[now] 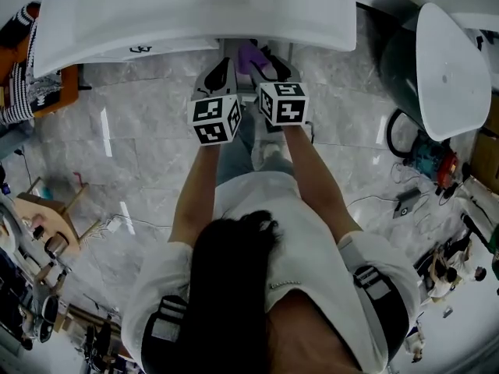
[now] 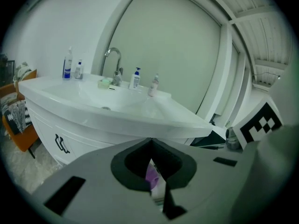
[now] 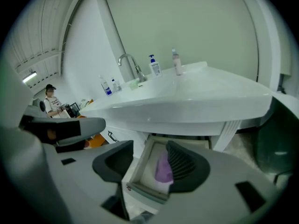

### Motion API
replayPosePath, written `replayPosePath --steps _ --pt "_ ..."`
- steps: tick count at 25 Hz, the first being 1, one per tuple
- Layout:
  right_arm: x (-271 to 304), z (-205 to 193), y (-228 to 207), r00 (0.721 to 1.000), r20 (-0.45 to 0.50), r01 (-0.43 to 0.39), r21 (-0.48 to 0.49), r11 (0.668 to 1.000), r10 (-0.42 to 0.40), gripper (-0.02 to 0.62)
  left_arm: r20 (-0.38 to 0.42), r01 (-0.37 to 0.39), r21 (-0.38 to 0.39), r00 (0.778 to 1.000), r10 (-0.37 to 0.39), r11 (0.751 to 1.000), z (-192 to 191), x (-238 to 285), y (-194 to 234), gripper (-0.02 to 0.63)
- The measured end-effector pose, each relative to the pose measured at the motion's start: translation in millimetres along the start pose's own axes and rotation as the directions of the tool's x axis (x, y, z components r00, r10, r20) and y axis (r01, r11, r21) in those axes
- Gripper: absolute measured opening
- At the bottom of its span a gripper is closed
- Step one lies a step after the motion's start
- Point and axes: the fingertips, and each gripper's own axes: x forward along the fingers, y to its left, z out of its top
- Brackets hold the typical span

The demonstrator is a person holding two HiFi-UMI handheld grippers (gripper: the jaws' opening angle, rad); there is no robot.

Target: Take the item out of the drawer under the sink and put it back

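Under the white sink (image 1: 195,10) a drawer (image 3: 145,188) stands pulled out. A purple item (image 3: 163,169) lies inside it, also showing as the purple item (image 1: 251,55) from above. My right gripper (image 3: 149,157) hovers just over the drawer, open, and the item shows between its dark pads without them pressing on it. My left gripper (image 2: 150,143) is beside it to the left, shut, with nothing held. Through the slit below its tips a sliver of the purple item (image 2: 152,176) shows. From above, the left gripper (image 1: 220,75) and right gripper (image 1: 274,67) both point at the drawer.
The sink (image 2: 107,106) carries a faucet (image 2: 113,62) and several bottles (image 2: 68,64). A cabinet door handle (image 2: 60,143) is at the left. A white oval lid (image 1: 452,68) and cables (image 1: 429,162) lie to the right, an orange seat (image 1: 54,92) to the left.
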Motion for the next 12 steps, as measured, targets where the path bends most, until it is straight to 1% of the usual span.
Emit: replayPosePath --steps 3,6,8,12 --pt "15 -7 -5 0.999 -0.034 0.010 0.001 1.000 -0.010 0.241 -0.014 -0.001 -0.004 1.000 0.001 1.000 -4 6 5 0.003" --pt "33 -20 -7 0.996 -0.084 0.005 0.017 1.000 -0.003 0.265 -0.039 0.007 -0.004 0.999 -0.007 1.000 -13 15 7 0.003" --pt "43 -28 -9 0.994 -0.112 0.006 0.029 1.000 -0.003 0.270 -0.056 0.004 -0.009 0.998 -0.004 1.000 -19 21 9 0.003" --pt "60 -38 -19 0.989 -0.142 0.037 0.022 0.999 -0.034 0.275 -0.088 -0.002 -0.029 0.996 0.000 1.000 -32 36 12 0.003"
